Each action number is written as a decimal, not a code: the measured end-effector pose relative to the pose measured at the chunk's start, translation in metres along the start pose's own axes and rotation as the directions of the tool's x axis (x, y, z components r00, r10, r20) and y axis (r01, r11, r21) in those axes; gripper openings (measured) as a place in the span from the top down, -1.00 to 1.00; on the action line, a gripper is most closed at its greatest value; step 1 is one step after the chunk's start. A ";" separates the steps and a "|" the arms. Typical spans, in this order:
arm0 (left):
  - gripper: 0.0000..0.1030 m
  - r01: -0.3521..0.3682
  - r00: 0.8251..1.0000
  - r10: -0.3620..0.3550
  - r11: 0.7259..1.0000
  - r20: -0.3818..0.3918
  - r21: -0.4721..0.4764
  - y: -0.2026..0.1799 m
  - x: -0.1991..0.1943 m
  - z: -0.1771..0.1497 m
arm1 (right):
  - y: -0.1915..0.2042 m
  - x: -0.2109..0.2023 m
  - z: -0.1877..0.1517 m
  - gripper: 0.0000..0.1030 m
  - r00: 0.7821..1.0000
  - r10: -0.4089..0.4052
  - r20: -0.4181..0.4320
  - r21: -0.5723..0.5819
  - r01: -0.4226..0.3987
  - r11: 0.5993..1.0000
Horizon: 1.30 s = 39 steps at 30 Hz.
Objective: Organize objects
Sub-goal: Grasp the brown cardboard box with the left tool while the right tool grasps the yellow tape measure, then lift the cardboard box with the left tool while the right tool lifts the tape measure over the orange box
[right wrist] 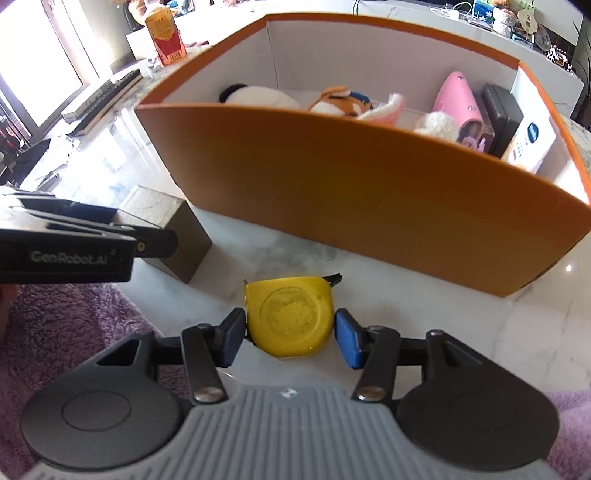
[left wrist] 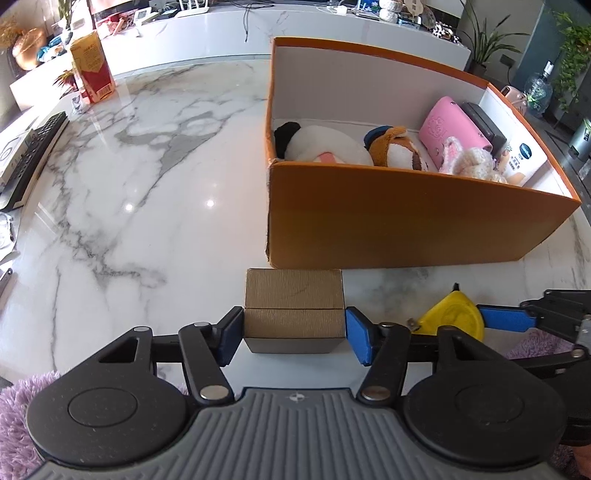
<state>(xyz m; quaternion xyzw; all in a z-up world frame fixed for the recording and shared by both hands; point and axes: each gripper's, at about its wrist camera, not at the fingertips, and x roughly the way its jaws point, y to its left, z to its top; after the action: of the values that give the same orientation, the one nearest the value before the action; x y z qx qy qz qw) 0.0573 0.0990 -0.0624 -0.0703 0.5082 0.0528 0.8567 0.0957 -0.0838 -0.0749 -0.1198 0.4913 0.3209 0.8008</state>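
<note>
A small brown cardboard box (left wrist: 293,295) stands on the marble table, just in front of the big orange box (left wrist: 406,221). My left gripper (left wrist: 294,332) is shut on it, one blue pad against each side. To its right, my right gripper (right wrist: 290,336) is shut on a yellow tape measure (right wrist: 290,317), close before the orange box's front wall (right wrist: 369,184). The tape measure (left wrist: 452,317) also shows in the left wrist view, beside a blue finger (left wrist: 506,319) of the right gripper. Inside the orange box lie a panda plush (left wrist: 325,146), a brown plush (left wrist: 397,147), a pink case (left wrist: 456,125) and a dark case (left wrist: 484,123).
The marble table (left wrist: 147,184) runs out to the left. A red and yellow carton (left wrist: 92,66) stands far left, and a dark keyboard (left wrist: 33,155) lies along the left edge. Purple fleece sleeves (right wrist: 74,332) sit close behind the grippers. A white counter (left wrist: 221,33) runs behind.
</note>
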 end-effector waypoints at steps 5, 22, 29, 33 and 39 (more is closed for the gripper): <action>-0.32 0.036 0.999 -0.035 0.998 0.042 -0.041 0.006 -0.025 -0.005 | -0.001 -0.032 0.003 -0.06 0.998 0.011 0.069 -0.006 -0.011 1.000; -0.32 0.192 0.958 -0.210 0.975 0.193 0.109 -0.038 -0.084 0.076 | -0.049 -0.097 0.091 -0.06 0.964 -0.020 0.264 -0.162 0.065 0.985; -0.32 0.205 0.959 -0.231 0.966 0.167 0.157 -0.043 -0.048 0.131 | -0.071 -0.038 0.160 -0.06 0.983 -0.013 0.186 -0.313 0.072 0.947; -0.32 0.202 0.965 -0.227 0.962 0.128 0.184 -0.046 -0.019 0.155 | -0.075 0.002 0.183 -0.06 0.995 -0.018 0.100 -0.394 0.057 0.917; -0.32 0.191 0.976 -0.208 0.958 0.063 0.213 -0.049 0.020 0.173 | -0.080 0.051 0.197 -0.06 0.998 -0.059 0.019 -0.457 0.061 0.887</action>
<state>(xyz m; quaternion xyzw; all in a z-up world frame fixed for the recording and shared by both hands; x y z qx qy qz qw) 0.2245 0.0809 0.0056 -0.0302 0.4644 -0.0838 0.8811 0.3017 -0.0252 -0.0324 -0.3193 0.3959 0.4028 0.7609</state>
